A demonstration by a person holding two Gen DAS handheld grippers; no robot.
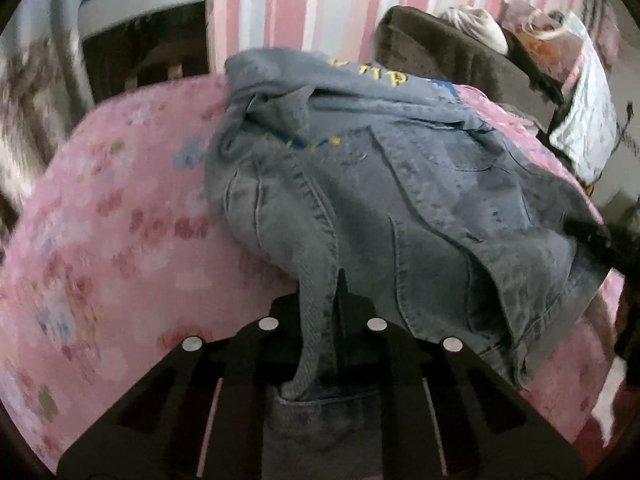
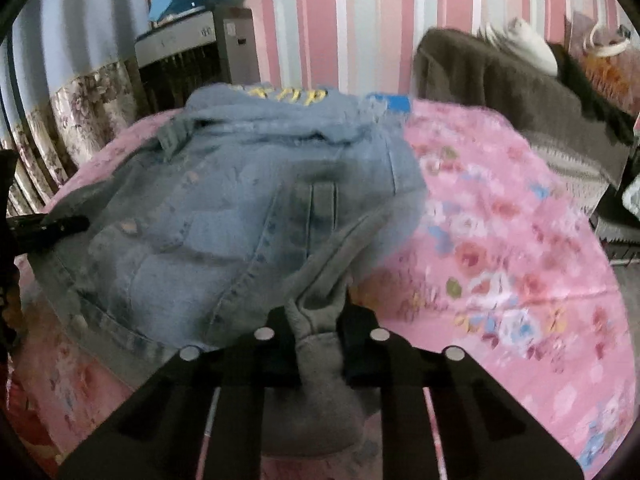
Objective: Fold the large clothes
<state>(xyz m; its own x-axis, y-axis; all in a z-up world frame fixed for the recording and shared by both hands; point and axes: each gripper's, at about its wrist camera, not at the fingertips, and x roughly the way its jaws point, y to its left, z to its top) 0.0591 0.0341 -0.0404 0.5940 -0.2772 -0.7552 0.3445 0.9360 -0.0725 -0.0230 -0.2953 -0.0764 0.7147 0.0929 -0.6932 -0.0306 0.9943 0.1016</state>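
Left tool (image 1: 320, 312): clenching a denim edge strip of the jacket (image 1: 380, 184); right tool (image 2: 320, 324): clenching a grey sleeve/cuff bunch of same garment; jacket lying crumpled, mid-bed, on pink floral bedsheet (image 2: 500, 240), yellow lettering at far end; brown blanket (image 2: 500, 88) sitting beyond, near striped wall (image 2: 360, 20). Risks: thin pinches probably slipping if denim's weight is pulling during lift; uneven pull w/ both tools likely skewing fold; bulk possibly dragging sheet.

Denim jacket (image 1: 392, 184) lettering blurred; its hem hidden between the jaws
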